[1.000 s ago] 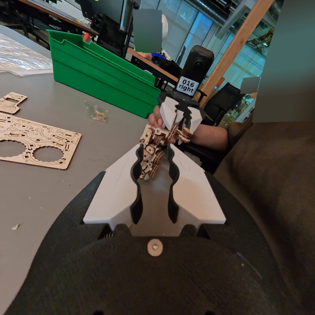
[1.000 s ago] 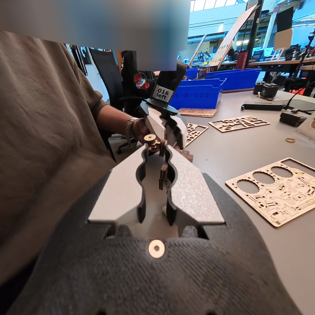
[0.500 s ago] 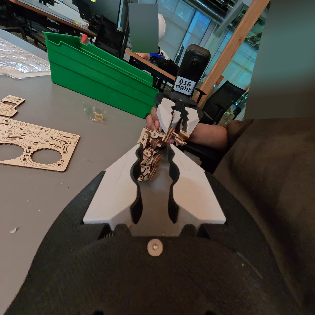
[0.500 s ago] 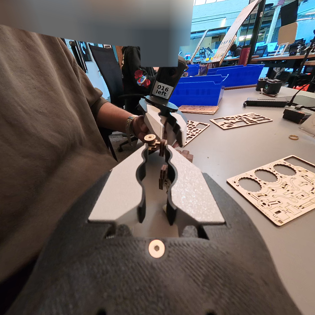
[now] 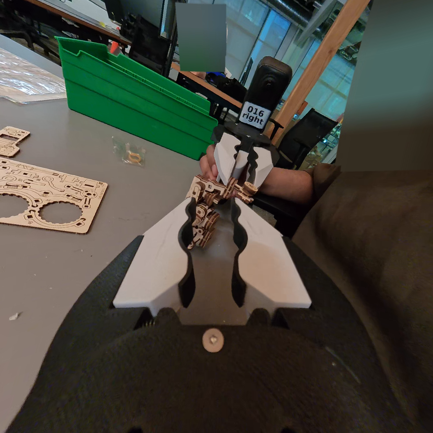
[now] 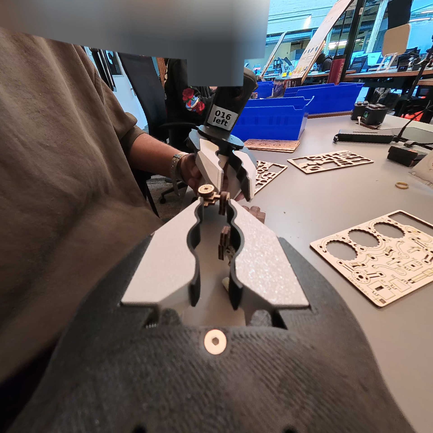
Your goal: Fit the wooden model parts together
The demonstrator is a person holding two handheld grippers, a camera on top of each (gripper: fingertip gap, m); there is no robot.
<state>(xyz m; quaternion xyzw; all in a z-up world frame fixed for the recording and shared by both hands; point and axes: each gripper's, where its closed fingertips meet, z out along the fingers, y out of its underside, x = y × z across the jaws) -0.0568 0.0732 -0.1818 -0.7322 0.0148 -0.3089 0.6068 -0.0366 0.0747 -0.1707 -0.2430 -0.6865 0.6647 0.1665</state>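
Note:
A small wooden model (image 5: 205, 218) of layered laser-cut parts hangs in the air between both grippers, over the table's near edge. My left gripper (image 5: 213, 201) is closed on its body, which lies against the left finger. My right gripper (image 6: 215, 202) faces it and is closed on the model's axle end, with a round knob (image 6: 206, 191) and a disc (image 6: 223, 201) at its tips. The model's lower part (image 6: 225, 241) shows between the right gripper's fingers. The right gripper (image 5: 237, 185) also shows in the left wrist view, and the left gripper (image 6: 234, 194) in the right wrist view.
On the grey table (image 5: 70, 257) lie punched-out wooden sheets (image 5: 46, 201) (image 6: 375, 257) (image 6: 330, 160), a small bag with a ring (image 5: 131, 154) and a loose ring (image 6: 401, 185). A green bin (image 5: 131, 103) and a blue bin (image 6: 269, 119) stand behind. The person's torso (image 6: 58, 164) is close by. My two grippers' fingertips are within a few centimetres of each other.
Both grippers keep their hold on the model. The pair has drifted slightly, so the bins and sheets sit a little differently in both views.

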